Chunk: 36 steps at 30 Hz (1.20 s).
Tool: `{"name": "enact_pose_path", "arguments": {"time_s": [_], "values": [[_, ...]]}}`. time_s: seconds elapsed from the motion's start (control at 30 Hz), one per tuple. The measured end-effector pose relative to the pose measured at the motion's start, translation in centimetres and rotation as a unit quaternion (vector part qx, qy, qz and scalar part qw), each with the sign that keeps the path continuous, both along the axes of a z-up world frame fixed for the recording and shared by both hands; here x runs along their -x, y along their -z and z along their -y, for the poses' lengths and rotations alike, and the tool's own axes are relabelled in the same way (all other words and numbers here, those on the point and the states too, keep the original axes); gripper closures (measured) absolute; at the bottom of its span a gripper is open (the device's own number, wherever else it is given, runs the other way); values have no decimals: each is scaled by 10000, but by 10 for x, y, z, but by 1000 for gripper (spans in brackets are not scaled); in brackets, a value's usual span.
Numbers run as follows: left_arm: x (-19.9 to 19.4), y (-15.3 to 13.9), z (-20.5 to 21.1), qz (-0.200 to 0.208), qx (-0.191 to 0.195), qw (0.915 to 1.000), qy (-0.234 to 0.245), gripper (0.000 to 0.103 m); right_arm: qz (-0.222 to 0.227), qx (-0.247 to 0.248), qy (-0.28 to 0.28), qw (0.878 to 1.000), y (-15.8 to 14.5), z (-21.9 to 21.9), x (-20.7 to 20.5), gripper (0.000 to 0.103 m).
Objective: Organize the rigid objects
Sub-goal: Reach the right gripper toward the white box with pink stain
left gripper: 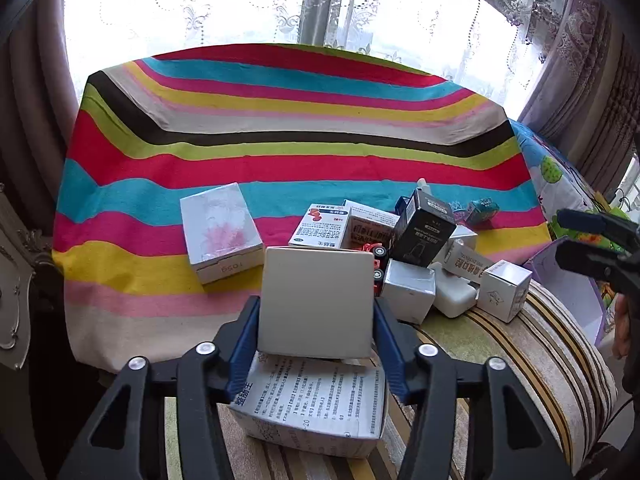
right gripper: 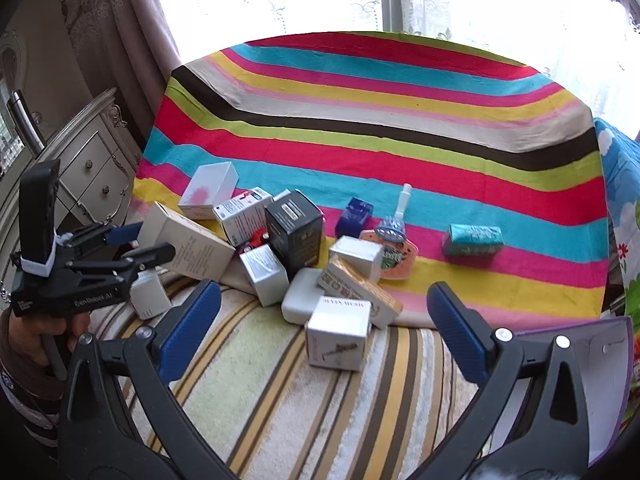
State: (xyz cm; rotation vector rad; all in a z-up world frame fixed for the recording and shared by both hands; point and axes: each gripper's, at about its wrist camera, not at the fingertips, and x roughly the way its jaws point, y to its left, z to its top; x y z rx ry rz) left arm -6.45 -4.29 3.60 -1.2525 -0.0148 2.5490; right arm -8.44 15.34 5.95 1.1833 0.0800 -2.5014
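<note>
My left gripper (left gripper: 316, 308) is shut on a plain beige box (left gripper: 316, 300), its blue pads pressing both sides. It holds the box above a white box with printed text (left gripper: 316, 400) on the striped cushion. In the right wrist view the left gripper (right gripper: 148, 242) carries the same long beige box (right gripper: 188, 240) at the left of the pile. My right gripper (right gripper: 322, 290) stands wide open over the cushion with nothing between its pads. A small white box (right gripper: 338, 332) lies just ahead of it. The pile holds a black box (right gripper: 294, 228) and several white boxes.
A white box with a pink flower (left gripper: 220, 232) lies apart at the left on the rainbow-striped cloth (left gripper: 280, 140). A teal box (right gripper: 472, 240) and a small blue box (right gripper: 354, 212) lie farther right. A purple open container (right gripper: 580, 360) is at the right, a dresser (right gripper: 92, 168) at the left.
</note>
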Motion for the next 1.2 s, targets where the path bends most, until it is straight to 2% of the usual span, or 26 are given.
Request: {"name": "enact_pose_path", "arguments": {"time_s": [0.13,0.33,0.63,0.77,1.07,1.2], "values": [[1,-3,9,-50,-297,9995,-75,51,65,-1,-325,9994,-9,28,27,0],[-4,-19,41,-307,-869,9941,-565,51,147,-7,-546,9984,-14,72,65,0],[-9,-33,91,-555,-1374,9811,-1248,52,593,-63,-370,9975,11,124,111,0],[-10,-30,107,-565,-1386,9786,-1416,52,864,-136,-441,9952,32,150,123,0],[-12,-24,116,-533,-1153,9815,-1432,52,990,-409,-549,9927,61,196,139,0],[-11,-19,119,-477,-895,9826,-1558,52,1036,-524,-654,9911,69,216,144,0]]}}
